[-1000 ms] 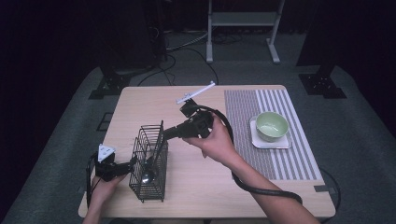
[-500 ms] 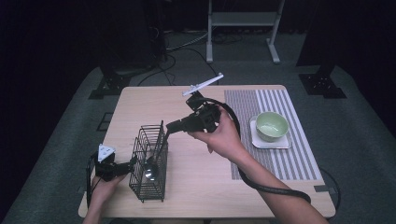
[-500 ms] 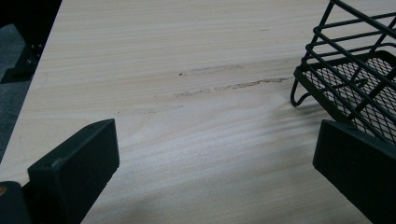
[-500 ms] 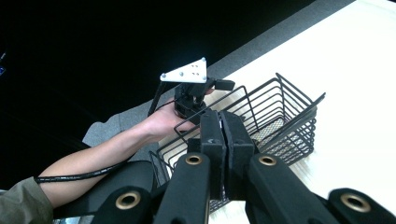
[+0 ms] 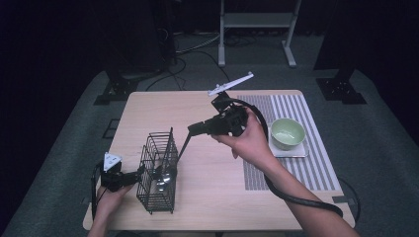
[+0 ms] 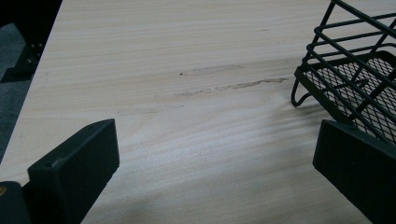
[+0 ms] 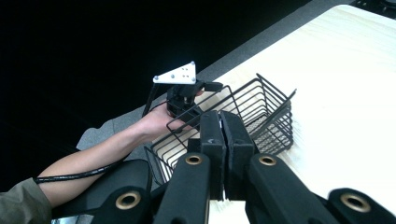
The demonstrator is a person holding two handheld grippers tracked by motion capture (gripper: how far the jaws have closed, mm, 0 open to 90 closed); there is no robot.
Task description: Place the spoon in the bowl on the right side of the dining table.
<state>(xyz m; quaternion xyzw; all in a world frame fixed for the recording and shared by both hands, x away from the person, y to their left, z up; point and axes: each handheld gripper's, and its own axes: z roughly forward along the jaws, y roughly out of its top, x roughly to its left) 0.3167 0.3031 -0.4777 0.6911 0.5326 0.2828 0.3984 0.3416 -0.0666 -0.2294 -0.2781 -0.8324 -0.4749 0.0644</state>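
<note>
A black wire basket (image 5: 159, 170) stands upright on the wooden table (image 5: 148, 111), with shiny metal cutlery (image 5: 163, 178) in it. My left gripper (image 5: 140, 174) rests at the basket's left side. In the left gripper view its jaws (image 6: 215, 140) stand wide open over bare wood, and the basket's foot (image 6: 299, 95) is by the right jaw. My right gripper (image 5: 191, 129) hovers above and right of the basket, pointing left. Its pads (image 7: 222, 119) are pressed together with nothing showing between them. A thin dark line slants from its tips toward the basket; I cannot tell what it is.
A green bowl (image 5: 287, 132) sits on a white square plate (image 5: 299, 151) on a striped mat (image 5: 296, 108) at the table's right. The left gripper (image 7: 201, 100) and the basket (image 7: 261, 116) also show in the right gripper view. A metal stand (image 5: 257, 19) is behind the table.
My right gripper has risen and drawn back to the right, away from the basket's top. The left gripper and the basket have stayed where they were.
</note>
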